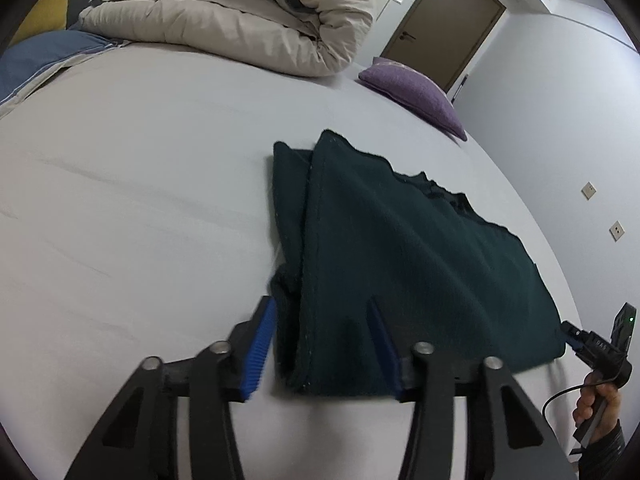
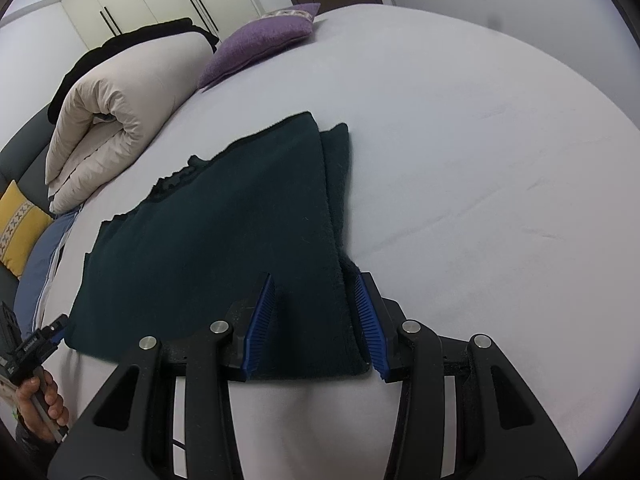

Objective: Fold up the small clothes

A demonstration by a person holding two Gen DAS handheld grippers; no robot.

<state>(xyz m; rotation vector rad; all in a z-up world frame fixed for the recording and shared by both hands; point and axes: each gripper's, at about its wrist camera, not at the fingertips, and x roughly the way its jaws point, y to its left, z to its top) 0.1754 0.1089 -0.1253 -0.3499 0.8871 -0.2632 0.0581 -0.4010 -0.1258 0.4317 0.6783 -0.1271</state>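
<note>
Dark green garment (image 1: 400, 248): one item, fleece-like, lying flat on the pale bed sheet (image 1: 140, 200), its near hem toward both grippers. Left gripper (image 1: 324, 344): jaws part open, straddling the garment's near left corner; the left blue pad sits just off the folded side edge over the sheet, the right pad is over or sunk into the cloth; whether the pads press the fabric cannot be told. Right gripper (image 2: 316, 320): jaws part open likewise, straddling the near right corner, one pad on the cloth and the other at its outer edge; no lifted fabric shows, so a firm hold is not evident. Condition of fold: both long sides appear already turned in over the middle, a narrow strip of underlayer showing along each outer edge, and the far edge lies ragged and uneven. Judged roughly midway; a crosswise fold bringing the near hem up to the far edge looks outstanding, with both corners placed for it. Surroundings: rolled beige duvet (image 1: 240, 12) and purple cushion (image 1: 412, 92) at the far side of the bed, well apart from the garment.
</note>
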